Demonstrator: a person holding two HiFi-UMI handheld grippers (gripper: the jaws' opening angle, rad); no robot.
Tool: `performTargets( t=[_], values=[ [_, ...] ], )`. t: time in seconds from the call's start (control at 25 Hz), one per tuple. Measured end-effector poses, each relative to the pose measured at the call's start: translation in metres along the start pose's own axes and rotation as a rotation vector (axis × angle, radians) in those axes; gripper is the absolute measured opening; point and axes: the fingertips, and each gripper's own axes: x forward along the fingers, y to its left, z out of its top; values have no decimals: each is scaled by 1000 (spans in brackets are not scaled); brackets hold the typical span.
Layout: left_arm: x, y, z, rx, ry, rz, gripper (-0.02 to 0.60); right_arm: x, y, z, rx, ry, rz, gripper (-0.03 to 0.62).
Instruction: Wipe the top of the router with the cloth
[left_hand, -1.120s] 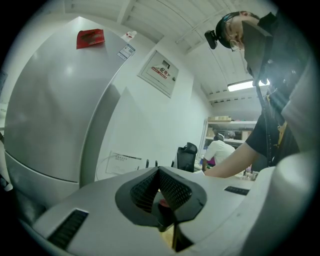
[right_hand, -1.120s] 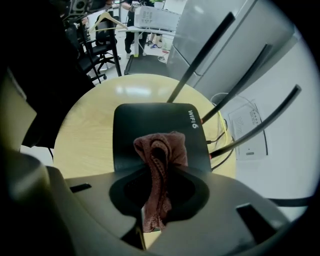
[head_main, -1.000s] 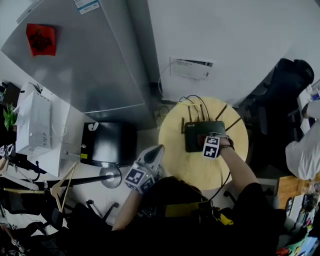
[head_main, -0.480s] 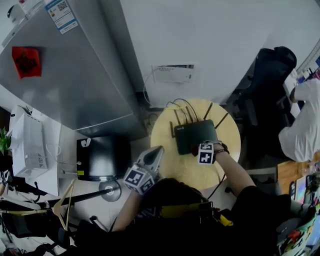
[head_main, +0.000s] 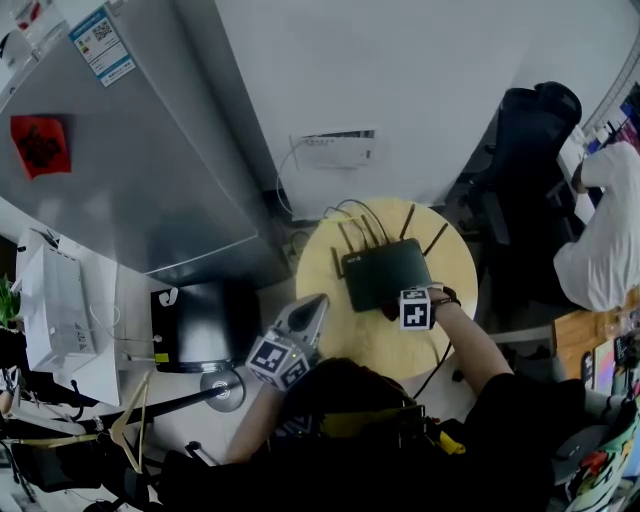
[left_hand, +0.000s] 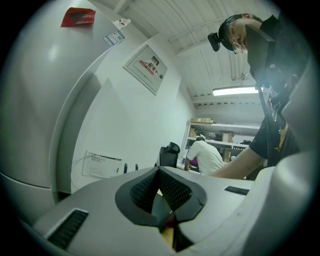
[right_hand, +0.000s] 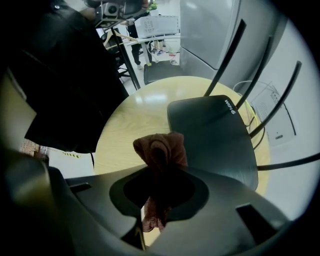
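- two tools are in the person's hands, both on the near side of a small round pale wood table (head_main: 330, 262) that stands against the white wall.
- right tool (head_main: 393, 312) is clenched on a reddish cloth (right_hand: 161, 150); the cloth bunches up out of the jaws in a wad, and a loose end hangs down behind them.
- in the right gripper view, that wad sits right at the near left corner of the router (right_hand: 215, 135). whether it is pressing on the lid or just above it, i cannot tell.
- the router (head_main: 385, 272) is a flat black box lying on the middle of the table, with "wifi 6" printed in white near one corner.
- thin black antennas (right_hand: 226, 52) stand up along the router's far edge, and cables (head_main: 350, 211) loop off from there toward a white box (head_main: 335, 150) on the wall.
- left tool (head_main: 311, 306) is held at the near left rim of the table, well apart from the router. its jaws are closed together with nothing between them.
- the left tool (left_hand: 160, 172) points up and across the room.
- a big grey fridge (head_main: 120, 150) fills the left side, with a low black box (head_main: 205, 320) on the floor beside it.
- on the right there is a black office chair (head_main: 525, 130), and beyond it a person in a white shirt (head_main: 600, 235).
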Motion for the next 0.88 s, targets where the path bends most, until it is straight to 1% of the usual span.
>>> performTargets(
  t=[0.04, 0.08, 0.12, 0.16, 0.24, 0.28, 0.32, 0.36, 0.4, 0.56, 0.64, 0.76, 0.88],
  values=[
    [0, 0, 0, -1, 2, 2, -6, -3, -1, -1, -2, -14, 7, 61],
    [0, 0, -1, -3, 5, 4, -6, -7, -7, 1, -1, -38, -11, 61],
    [0, 1, -1, -4, 7, 8, -6, -15, -18, 3, 1, -65, -58, 61],
    [-1, 3, -3, -3, 10, 11, -6, -27, -34, 7, 4, -90, -132, 61],
    [-2, 5, -5, -5, 11, 19, -6, -50, -71, 13, -9, -132, -330, 61],
    [-2, 6, -5, -8, 12, 26, -6, -57, -88, 15, -28, -138, -427, 61],
    [-3, 7, -5, -12, 13, 35, -6, -62, -103, 15, -52, -132, -506, 61],
    [-5, 8, -5, -14, 16, 46, -6, -63, -114, 15, -74, -121, -563, 61],
    [-7, 10, -6, -14, 17, 58, -6, -63, -123, 15, -89, -110, -601, 61],
    [-14, 20, -7, 2, 7, 107, -6, -60, -155, 12, -93, -64, -688, 60],
    [-19, 26, -7, 2, 3, 133, -6, -58, -171, 9, -88, -27, -712, 60],
    [-24, 33, -4, -7, -7, 174, -6, -52, -188, 6, -69, 8, -718, 60],
    [-26, 34, -3, -3, -9, 195, -6, -41, -194, 1, -60, 38, -697, 60]
  ],
)
